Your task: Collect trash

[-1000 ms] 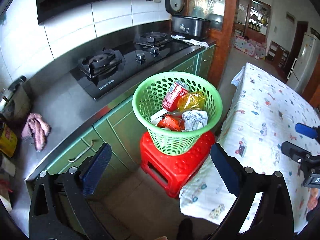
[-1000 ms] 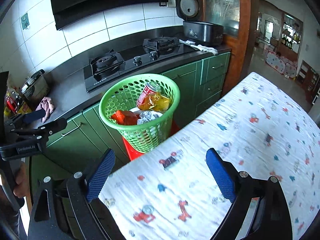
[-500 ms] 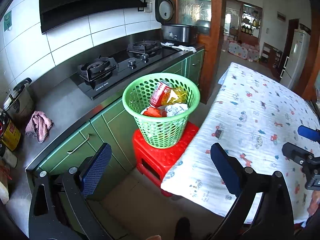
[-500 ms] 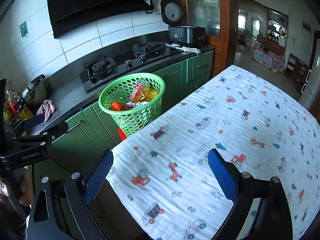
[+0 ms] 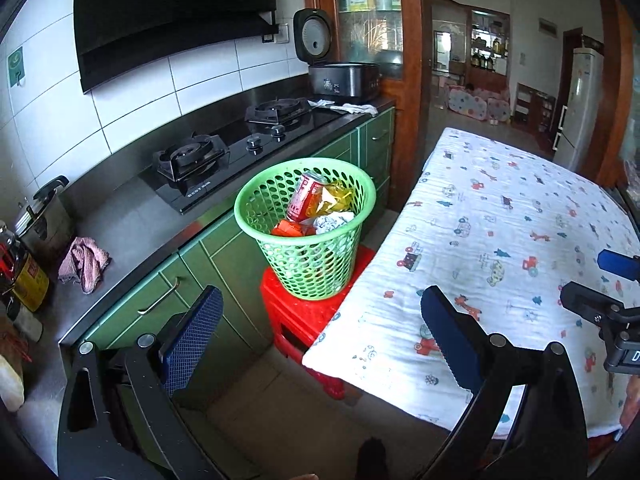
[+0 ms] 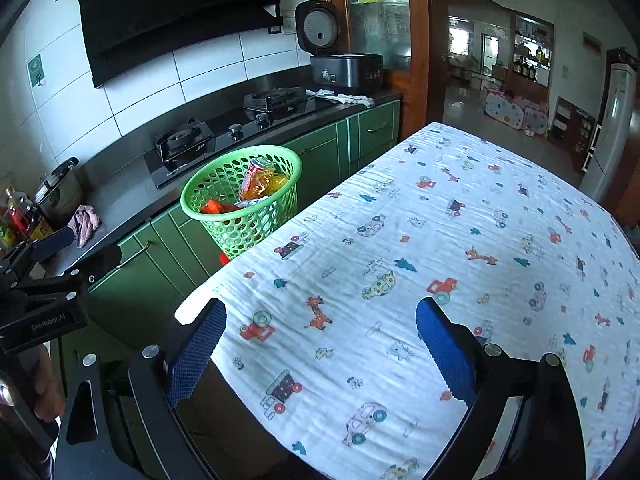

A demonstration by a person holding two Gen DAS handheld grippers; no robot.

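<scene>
A green perforated basket [image 5: 276, 200] stands on a red plastic stool [image 5: 308, 316] between the counter and the table. It holds a red can [image 5: 304, 200], a yellow wrapper [image 5: 336, 198], an orange packet and crumpled paper. The basket also shows in the right wrist view [image 6: 208, 196]. My left gripper [image 5: 320, 316] is open and empty, well back from the basket and above the floor. My right gripper [image 6: 320, 332] is open and empty above the near end of the table.
A table with a white cartoon-print cloth [image 6: 460, 248] fills the right side. A green-fronted counter [image 5: 132, 220] carries a black gas hob [image 5: 224, 156], a pink rag [image 5: 84, 260], a pot and bottles. A rice cooker [image 5: 344, 76] stands at its far end.
Both grippers have pulled back and away from the basket, which now looks smaller and farther. More of the table cloth has come into view. Both stay open.
</scene>
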